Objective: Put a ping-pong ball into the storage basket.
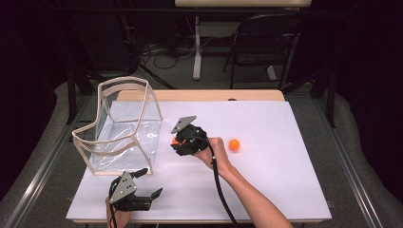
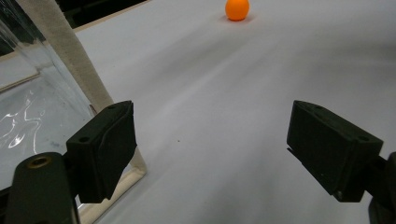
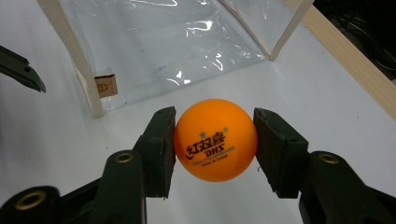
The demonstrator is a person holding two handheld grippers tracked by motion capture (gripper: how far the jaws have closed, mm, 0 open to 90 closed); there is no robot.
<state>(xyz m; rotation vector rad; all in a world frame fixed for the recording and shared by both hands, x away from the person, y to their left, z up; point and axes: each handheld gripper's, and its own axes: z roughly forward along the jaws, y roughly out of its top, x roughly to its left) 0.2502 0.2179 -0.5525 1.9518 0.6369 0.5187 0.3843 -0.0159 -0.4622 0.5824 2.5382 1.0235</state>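
My right tongs (image 3: pixel 215 140) pinch an orange ping-pong ball (image 3: pixel 215 139) just beside the clear bag (image 1: pixel 121 128), ready to drop in; left tongs (image 2: pixel 212 149) spread, idle.

- In the high view, the held orange ball (image 1: pixel 175 141) is mostly hidden behind the right gripper (image 1: pixel 179 144); a sliver shows at its nine o'clock side.
- The left hand (image 1: pixel 118 216) is cut off by the bottom edge.
- In the left gripper view, the clear bag (image 2: pixel 28 93) runs off at nine o'clock.
- The small label (image 3: pixel 104 85) on the bag's frame is too small to read in the right gripper view.
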